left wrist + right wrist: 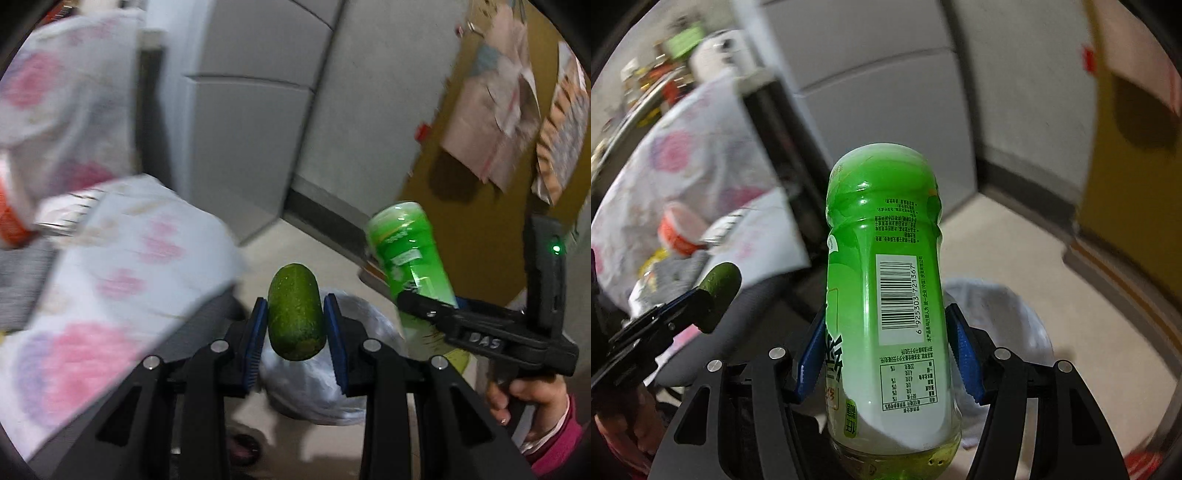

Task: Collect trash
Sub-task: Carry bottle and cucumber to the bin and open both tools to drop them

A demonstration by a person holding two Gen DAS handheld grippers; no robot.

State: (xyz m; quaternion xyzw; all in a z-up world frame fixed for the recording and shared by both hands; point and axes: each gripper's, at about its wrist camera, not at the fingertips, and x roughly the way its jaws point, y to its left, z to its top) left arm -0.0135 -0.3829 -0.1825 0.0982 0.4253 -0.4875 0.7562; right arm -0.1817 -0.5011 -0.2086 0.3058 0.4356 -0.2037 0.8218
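Trash is in both grips: a green avocado-like fruit (295, 314) sits between the blue pads (256, 341) of the left hand-held gripper (295, 332), and a green bottle (886, 295) is clamped in the right hand-held gripper (886, 350). The left jaws stand narrow, pads pressed on the fruit's two sides, its rounded end poking forward past the fingertips. The right jaws stand fairly wide, closed on the bottle's body, with the barcode label facing the camera and the bottle's rounded end pointing away.

Both tools are held in the air over a pale floor (997, 251). Just below and behind the fruit lies a whitish plastic bag (314, 387); the right wrist view shows the same bag (1015, 314) behind the bottle. In the left wrist view the right hand-held gripper (424, 299) shows at the right, gripped by a hand (524, 395) in a pink sleeve (557, 439), with the bottle (410, 251) tilted up to the left. In the right wrist view the left hand-held gripper (709, 299) shows at the lower left with the fruit (720, 291) in it.

A flowered cloth (110, 277) fills the left side, with an orange-rimmed cup (681, 229) on it. A grey fridge (258, 92) and a yellow door (480, 221) stand behind. Much of the background is blurred.
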